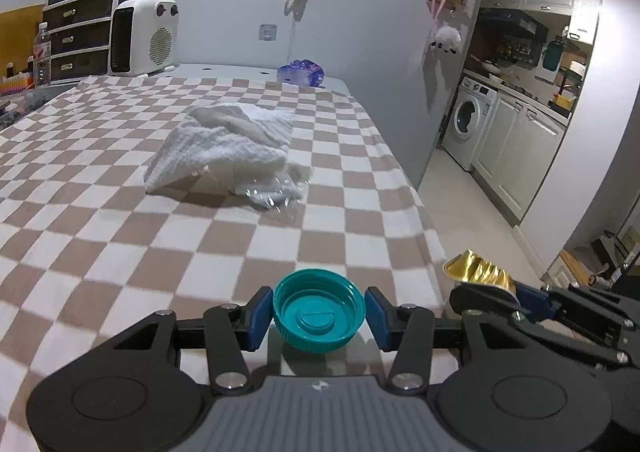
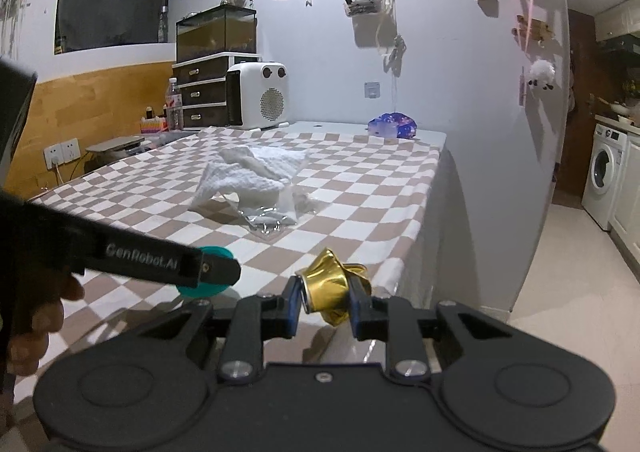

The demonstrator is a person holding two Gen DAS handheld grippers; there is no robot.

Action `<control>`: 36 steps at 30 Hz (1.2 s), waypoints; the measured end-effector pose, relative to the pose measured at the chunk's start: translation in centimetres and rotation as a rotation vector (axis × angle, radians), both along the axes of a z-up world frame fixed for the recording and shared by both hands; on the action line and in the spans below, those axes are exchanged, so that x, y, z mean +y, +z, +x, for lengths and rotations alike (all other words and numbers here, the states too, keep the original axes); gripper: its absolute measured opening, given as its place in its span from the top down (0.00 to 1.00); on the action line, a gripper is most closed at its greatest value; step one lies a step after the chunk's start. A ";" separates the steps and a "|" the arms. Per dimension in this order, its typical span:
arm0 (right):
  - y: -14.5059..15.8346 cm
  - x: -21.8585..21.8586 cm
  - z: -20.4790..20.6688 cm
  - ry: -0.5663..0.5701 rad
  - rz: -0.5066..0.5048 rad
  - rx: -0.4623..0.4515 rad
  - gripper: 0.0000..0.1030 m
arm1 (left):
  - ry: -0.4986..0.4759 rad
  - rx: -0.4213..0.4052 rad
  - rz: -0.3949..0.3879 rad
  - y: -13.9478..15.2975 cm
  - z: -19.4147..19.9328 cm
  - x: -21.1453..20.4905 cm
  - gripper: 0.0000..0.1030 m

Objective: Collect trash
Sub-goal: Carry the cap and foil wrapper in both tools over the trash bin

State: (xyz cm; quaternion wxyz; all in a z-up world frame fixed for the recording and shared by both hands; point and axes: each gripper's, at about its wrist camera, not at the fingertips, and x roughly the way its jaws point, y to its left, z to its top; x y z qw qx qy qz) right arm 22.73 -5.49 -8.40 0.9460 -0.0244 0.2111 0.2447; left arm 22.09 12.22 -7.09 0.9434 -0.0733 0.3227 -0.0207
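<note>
Nearest us, low in the frame's centre, our left gripper [image 1: 319,312] pinches a round teal plastic bottle cap [image 1: 319,317], hollow side up, while our right gripper [image 2: 325,302] clamps a crushed gold metal can [image 2: 326,292]. With both full, we judge the crumpled clear plastic wrapper [image 1: 274,194] remaining, dead ahead mid-frame beside the white towel [image 1: 224,144], slightly nearer our left

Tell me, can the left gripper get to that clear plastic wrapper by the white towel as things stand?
Probably not to pick it up: the left gripper is shut on the teal cap. Nothing stands on the checkered cloth between it and the clear wrapper beside the white towel.
</note>
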 end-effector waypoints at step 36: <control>0.9 -17.3 -10.4 -0.236 0.048 0.006 0.76 | -0.161 -0.071 -0.013 1.0 -8.8 -17.7 0.51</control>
